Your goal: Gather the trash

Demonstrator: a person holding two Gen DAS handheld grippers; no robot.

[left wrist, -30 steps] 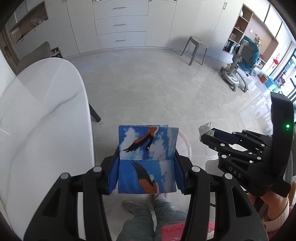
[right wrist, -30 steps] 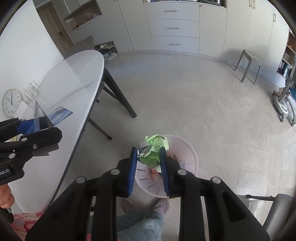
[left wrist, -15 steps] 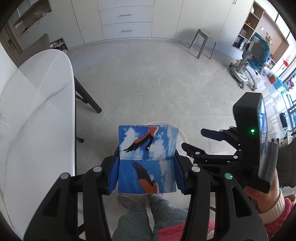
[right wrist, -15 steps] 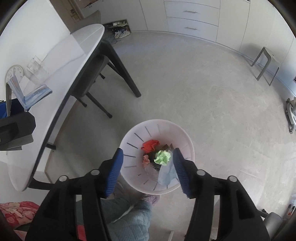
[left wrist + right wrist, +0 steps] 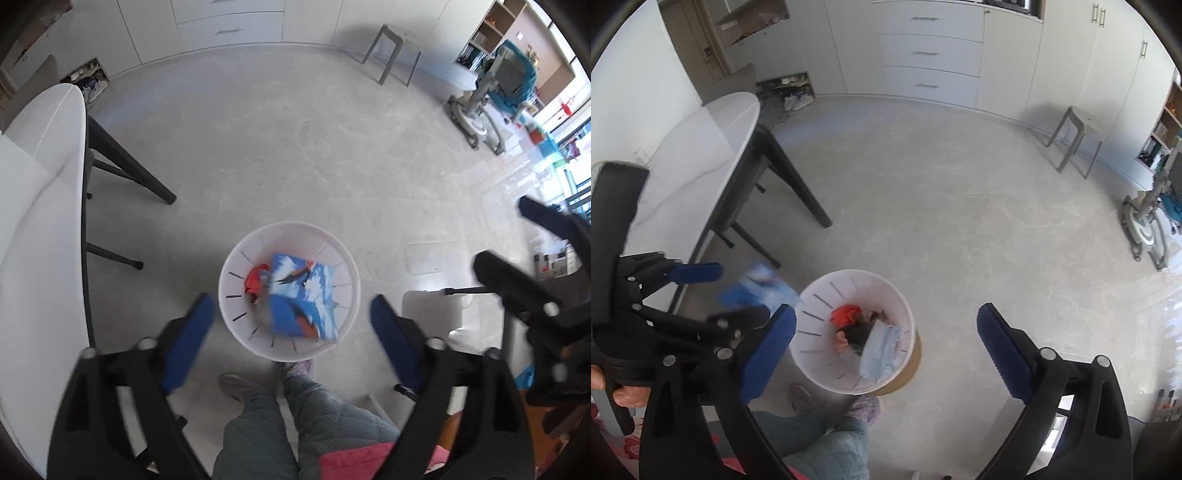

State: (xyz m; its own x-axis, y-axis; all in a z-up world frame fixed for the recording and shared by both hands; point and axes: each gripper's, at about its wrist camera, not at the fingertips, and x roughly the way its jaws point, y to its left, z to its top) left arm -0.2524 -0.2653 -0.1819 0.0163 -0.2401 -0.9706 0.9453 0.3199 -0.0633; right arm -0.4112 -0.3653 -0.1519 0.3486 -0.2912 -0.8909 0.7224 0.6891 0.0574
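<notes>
- Looking down through the left wrist camera, we see the left gripper with its blue pads spread wide; its jaws have just been opening and nothing sits between them.
- Below it, the blue bird-print carton, motion-blurred, lies over the mouth of the white slotted wastebasket on the floor, toward its right side; whether it has settled we cannot tell.
- We also make out a crumpled red scrap inside the basket, left of the carton.
- At the right edge of that view we see the right gripper, black with a blue pad, jaws apart.
- Left of the basket stands the white marble-top table on dark legs; a person's quilted trouser legs fill the bottom.
- From the right wrist camera, we see the right gripper with jaws wide apart and empty, having just been opening.
- The wastebasket lies between its pads, holding the red scrap and a pale blue face mask against its near right wall.
- At left we see the left gripper in a hand, jaws apart, with the blurred blue carton in the gap just outside the basket's left rim.
</notes>
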